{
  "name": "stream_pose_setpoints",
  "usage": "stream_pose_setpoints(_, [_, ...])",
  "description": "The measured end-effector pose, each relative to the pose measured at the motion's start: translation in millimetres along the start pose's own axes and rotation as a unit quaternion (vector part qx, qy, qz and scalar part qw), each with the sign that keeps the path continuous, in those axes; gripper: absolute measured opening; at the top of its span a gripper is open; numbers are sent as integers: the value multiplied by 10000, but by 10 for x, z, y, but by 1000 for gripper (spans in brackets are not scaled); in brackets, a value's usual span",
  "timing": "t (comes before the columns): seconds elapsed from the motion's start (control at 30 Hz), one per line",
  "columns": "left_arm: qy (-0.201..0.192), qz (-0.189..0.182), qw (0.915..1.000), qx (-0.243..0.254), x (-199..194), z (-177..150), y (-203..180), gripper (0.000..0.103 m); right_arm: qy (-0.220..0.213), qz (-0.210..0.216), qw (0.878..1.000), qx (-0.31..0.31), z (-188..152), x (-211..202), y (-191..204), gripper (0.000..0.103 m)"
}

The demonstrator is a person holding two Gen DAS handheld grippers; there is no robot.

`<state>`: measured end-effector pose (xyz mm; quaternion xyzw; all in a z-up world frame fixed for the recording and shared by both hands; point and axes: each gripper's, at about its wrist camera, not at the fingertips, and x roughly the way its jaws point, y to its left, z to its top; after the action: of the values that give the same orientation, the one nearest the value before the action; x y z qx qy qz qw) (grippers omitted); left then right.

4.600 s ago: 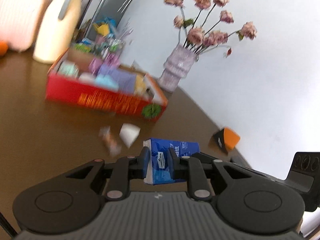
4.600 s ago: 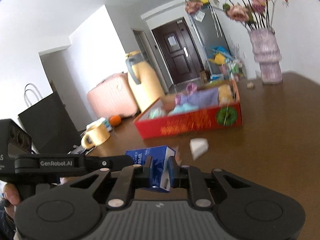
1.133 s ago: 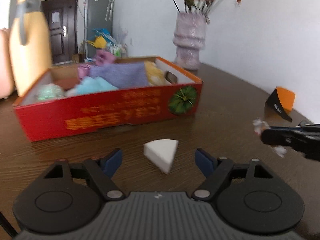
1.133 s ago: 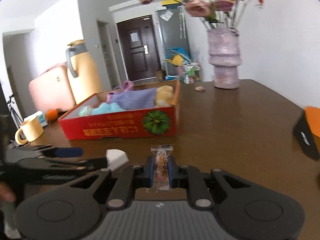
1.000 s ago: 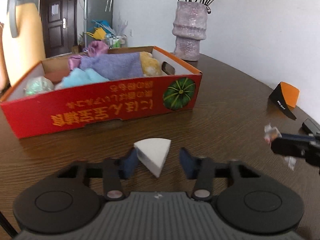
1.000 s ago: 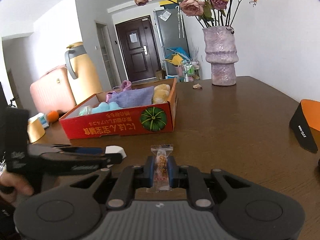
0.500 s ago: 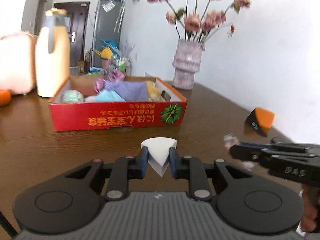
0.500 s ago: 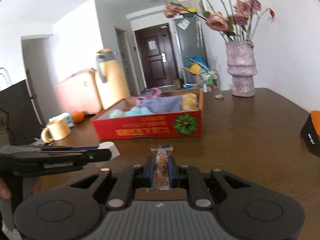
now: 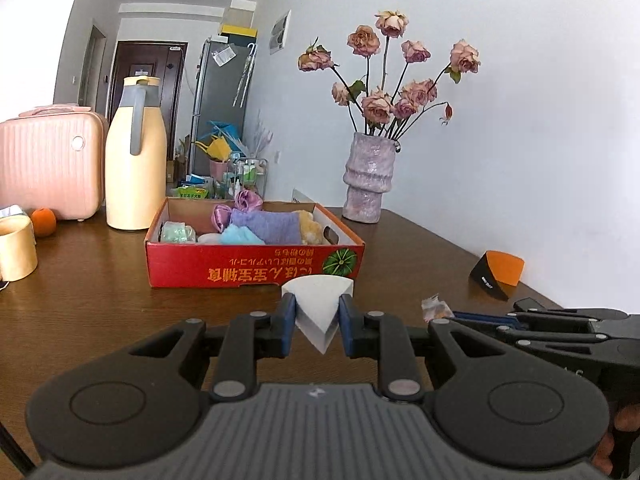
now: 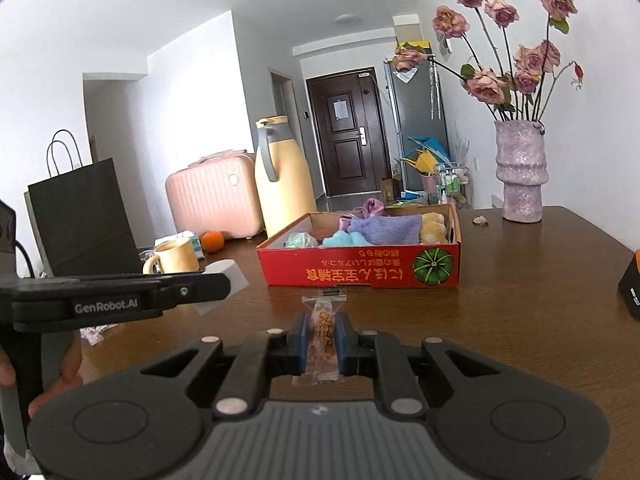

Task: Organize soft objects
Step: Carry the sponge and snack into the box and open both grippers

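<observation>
1. Two grippers in play, each clamped on a small item above the brown wooden table.
2. Left gripper: its jaws have just been closing and now pinch a white wedge sponge between the blue pads, point of the wedge toward the camera. Sponge is lifted clear of the tabletop, in front of the box's near wall.
3. Right gripper: jaws tight on a clear-wrapped candy, held upright, crimped ends sticking out above and below the pads.
4. Red cardboard box sits mid-table, open top, pumpkin print and upside-down lettering on the near wall.
5. Box contents, left to right in the left wrist view: a pale green bundle, a light blue soft piece, a purple folded cloth, a yellow plush piece. A shiny lilac item pokes up at the back wall. Contents lie below or near rim height; they touch one another.
6. Lilac textured vase stands behind the box to the right, holding dried pink roses.
7. Cream thermos jug stands left of the box; a pink suitcase behind it, an orange just beside that.
8. Yellow mug near the table's left edge; what it holds cannot be seen.
9. Black paper bag at far left in the right wrist view; inside hidden.
10. Orange-and-black object lies near the wall, well apart from the box.
</observation>
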<state>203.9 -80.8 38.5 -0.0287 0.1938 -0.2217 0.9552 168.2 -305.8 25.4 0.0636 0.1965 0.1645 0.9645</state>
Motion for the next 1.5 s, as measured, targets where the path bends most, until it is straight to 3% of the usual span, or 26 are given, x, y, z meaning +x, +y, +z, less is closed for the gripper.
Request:
stream_pose_setpoints(0.13, [-62,-75,10000,-6,142,103,17,23,-6,-80,9999,-114,114,159,-62,14])
stream_pose_setpoints(0.27, [-118,-227,9997,-41,569,411,81,24,-31,-276,9994,-193,428,563,-289,14])
stream_pose_setpoints(0.53, [431,-419,9981,-94,2217,1114,220,24,335,-852,9953,-308,979,1922,-908,14])
stream_pose_setpoints(0.67, [795,-483,9956,-132,2987,1214,229,25,598,-1019,9921,-429,1021,2479,-1127,14])
stream_pose_setpoints(0.8, [1101,-603,9921,-74,3508,1190,239,30,892,-1157,9875,-590,970,2859,-1246,15])
stream_pose_setpoints(0.83, [1150,-582,9916,-74,3590,1172,245,36,906,-1189,9868,-620,965,2904,-1263,17])
stream_pose_setpoints(0.9, [1239,-595,9905,-61,3717,1129,272,47,817,-1229,9867,-680,948,2925,-1273,42])
stream_pose_setpoints(0.93, [1271,-632,9899,-70,3748,1116,290,52,757,-1210,9874,-684,944,2915,-1279,45])
stream_pose_setpoints(1.17, [1199,-537,9912,-174,3647,1179,388,53,580,-1158,9905,-471,1101,2711,-1332,46])
stream_pose_setpoints(1.37, [765,-291,9966,-128,3023,1502,496,63,228,-1089,9928,-441,1507,2169,-1179,47])
stream_pose_setpoints(1.43, [565,-165,9982,-101,2698,1604,561,68,129,-1089,9929,-465,1624,1962,-1096,50])
stream_pose_setpoints(1.5, [360,35,9993,-49,2377,1659,629,73,-3,-1085,9930,-461,1685,1740,-993,65])
